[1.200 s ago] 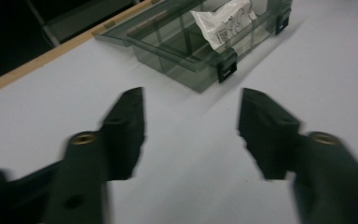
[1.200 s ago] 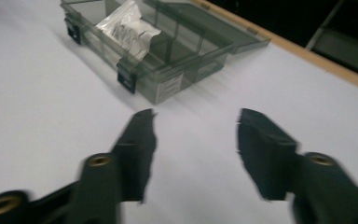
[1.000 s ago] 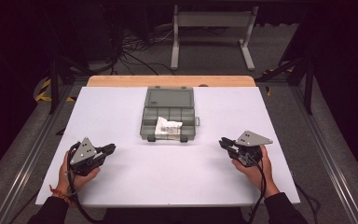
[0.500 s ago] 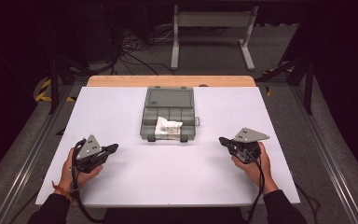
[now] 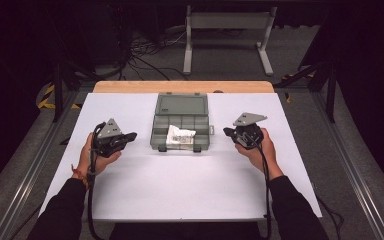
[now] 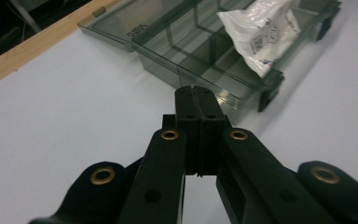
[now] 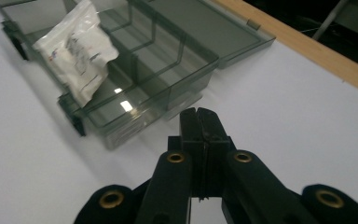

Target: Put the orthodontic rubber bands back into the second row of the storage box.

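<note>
An open, smoke-grey clear plastic compartment box [image 5: 181, 121] sits mid-table holding a white plastic packet [image 5: 179, 136] with what looks like printed labelling, flanked by the left gripper [image 5: 130, 135] and right gripper [image 5: 227, 131], both with jaws pressed together, empty.

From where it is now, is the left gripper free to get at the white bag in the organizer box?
Probably yes: bare table lies between the left gripper and the open box; the white bag lies uncovered, but the fingers are shut.
</note>
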Demonstrator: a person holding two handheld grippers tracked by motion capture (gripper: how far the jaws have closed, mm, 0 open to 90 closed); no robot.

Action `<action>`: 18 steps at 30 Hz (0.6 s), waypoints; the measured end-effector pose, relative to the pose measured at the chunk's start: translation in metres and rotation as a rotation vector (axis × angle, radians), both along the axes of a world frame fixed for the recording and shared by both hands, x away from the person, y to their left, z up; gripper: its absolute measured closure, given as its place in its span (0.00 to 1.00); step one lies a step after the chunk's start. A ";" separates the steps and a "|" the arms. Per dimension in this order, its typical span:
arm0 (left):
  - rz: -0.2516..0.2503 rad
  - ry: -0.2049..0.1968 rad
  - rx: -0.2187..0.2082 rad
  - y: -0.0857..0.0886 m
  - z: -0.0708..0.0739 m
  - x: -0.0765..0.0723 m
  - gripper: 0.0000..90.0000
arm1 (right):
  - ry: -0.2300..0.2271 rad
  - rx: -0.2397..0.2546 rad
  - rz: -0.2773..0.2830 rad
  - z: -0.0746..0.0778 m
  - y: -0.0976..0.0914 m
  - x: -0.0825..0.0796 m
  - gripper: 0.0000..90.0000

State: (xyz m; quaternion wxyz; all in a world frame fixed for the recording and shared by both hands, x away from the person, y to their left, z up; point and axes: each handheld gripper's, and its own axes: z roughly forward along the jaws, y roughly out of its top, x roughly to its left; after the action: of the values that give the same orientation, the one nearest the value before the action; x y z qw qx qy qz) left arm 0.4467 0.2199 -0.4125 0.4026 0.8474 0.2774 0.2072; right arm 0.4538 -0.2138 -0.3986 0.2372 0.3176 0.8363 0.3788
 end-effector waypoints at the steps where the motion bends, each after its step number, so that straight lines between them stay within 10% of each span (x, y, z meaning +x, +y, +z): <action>1: 0.001 0.003 0.002 -0.002 0.002 0.006 1.00 | 0.006 -0.002 -0.001 0.002 0.002 0.004 1.00; 18: 0.090 0.060 0.024 -0.012 0.019 0.074 1.00 | 0.063 -0.062 -0.028 0.023 0.032 0.068 1.00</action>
State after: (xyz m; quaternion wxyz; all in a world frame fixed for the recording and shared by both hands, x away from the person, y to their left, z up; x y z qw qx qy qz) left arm 0.5204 0.2074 -0.3938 0.3742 0.8447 0.3245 0.2029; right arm 0.5223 -0.1817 -0.3753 0.2260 0.3336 0.8500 0.3393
